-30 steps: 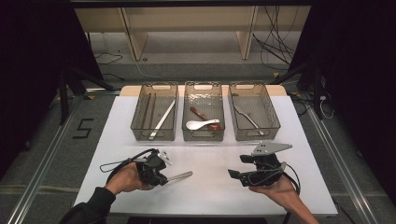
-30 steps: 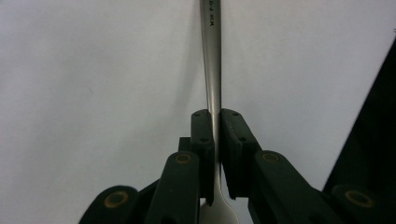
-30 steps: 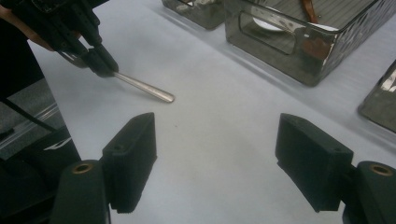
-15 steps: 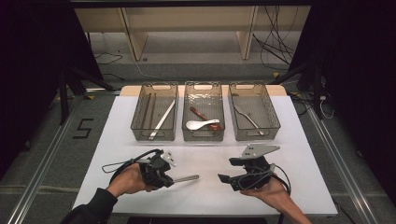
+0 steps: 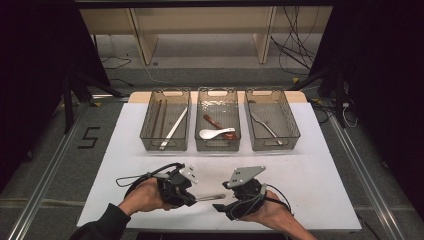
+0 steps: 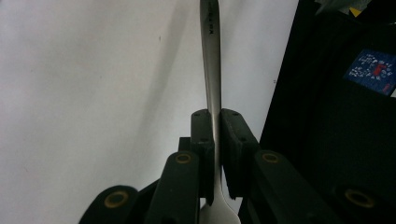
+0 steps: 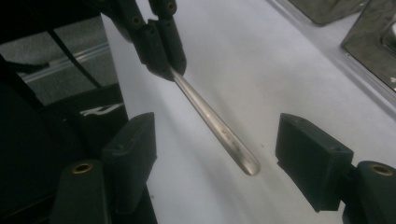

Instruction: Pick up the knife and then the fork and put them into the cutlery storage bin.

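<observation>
In the high view, the left gripper [image 5: 192,199] sits near the front edge of the white table [image 5: 325,175], held in the person's left hand [image 5: 145,197], and its jaws pinch a metal utensil [image 5: 210,198] whose slim handle sticks out level toward the right gripper [image 5: 219,207]. The right gripper, held in the right hand [image 5: 270,212], lies just beside the free tip of that handle, its jaws pointing left toward it. At the back of the table stand three clear bins side by side: the left bin [image 5: 165,126] holds long sticks and a pale utensil, the middle bin [image 5: 217,125] a white spoon [image 5: 216,133] and a reddish-brown piece, the right bin [image 5: 272,125] a metal utensil. In the left gripper view, the two black jaws press together on the utensil [image 6: 212,84] near its wider end, which shows below the pads, and the handle runs straight up over the white table; the dark body of the other gripper stands at the right. In the right gripper view, the jaws stand spread wide, and the utensil's rounded handle end [image 7: 219,133] hangs between them, touching neither pad, while the left gripper [image 7: 163,51] clamps it farther up at the top left.
</observation>
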A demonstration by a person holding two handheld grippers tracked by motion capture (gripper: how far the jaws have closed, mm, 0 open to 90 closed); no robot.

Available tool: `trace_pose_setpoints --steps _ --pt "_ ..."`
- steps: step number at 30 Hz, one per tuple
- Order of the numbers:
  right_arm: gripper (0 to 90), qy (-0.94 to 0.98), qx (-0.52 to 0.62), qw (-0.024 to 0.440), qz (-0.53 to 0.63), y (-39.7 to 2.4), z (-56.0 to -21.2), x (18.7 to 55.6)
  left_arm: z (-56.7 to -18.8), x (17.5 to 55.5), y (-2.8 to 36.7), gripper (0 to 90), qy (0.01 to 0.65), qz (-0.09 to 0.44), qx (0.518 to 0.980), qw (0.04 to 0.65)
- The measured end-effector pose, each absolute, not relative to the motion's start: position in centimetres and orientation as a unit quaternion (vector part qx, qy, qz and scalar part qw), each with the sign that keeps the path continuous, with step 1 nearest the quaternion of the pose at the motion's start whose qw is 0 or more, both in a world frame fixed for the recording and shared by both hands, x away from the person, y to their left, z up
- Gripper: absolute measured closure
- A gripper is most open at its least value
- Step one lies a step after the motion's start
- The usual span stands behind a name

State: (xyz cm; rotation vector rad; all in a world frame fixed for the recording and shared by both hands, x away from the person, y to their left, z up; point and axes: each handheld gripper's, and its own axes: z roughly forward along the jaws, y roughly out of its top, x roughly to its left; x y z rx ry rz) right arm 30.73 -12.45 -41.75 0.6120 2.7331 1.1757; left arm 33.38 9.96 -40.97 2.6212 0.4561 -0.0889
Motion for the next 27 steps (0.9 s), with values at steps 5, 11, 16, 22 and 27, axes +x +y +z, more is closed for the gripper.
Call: trace_pose_setpoints --steps 5,11,16,22,27 --pt "30.8 0.91 0.181 0.058 0.368 -11.5 -42.3 30.5 -40.5 33.0 9.5 83.6 0.157 -0.035 0.956 0.245" --pt "34.5 0.918 0.161 0.065 0.357 -10.9 -42.7 30.4 -40.2 32.6 9.1 83.6 0.146 -0.04 0.957 0.247" --pt "40.1 0.925 0.145 0.073 0.344 -10.5 -42.9 30.1 -40.0 32.4 8.9 83.5 0.143 -0.047 0.956 0.253" --pt "49.5 0.932 0.12 0.086 0.331 -10.1 -43.2 29.8 -40.0 32.4 8.8 83.5 0.141 -0.055 0.955 0.254" --pt "61.0 0.935 0.108 0.091 0.325 -10.1 -43.3 29.7 -40.0 32.3 8.7 83.5 0.141 -0.062 0.955 0.255"
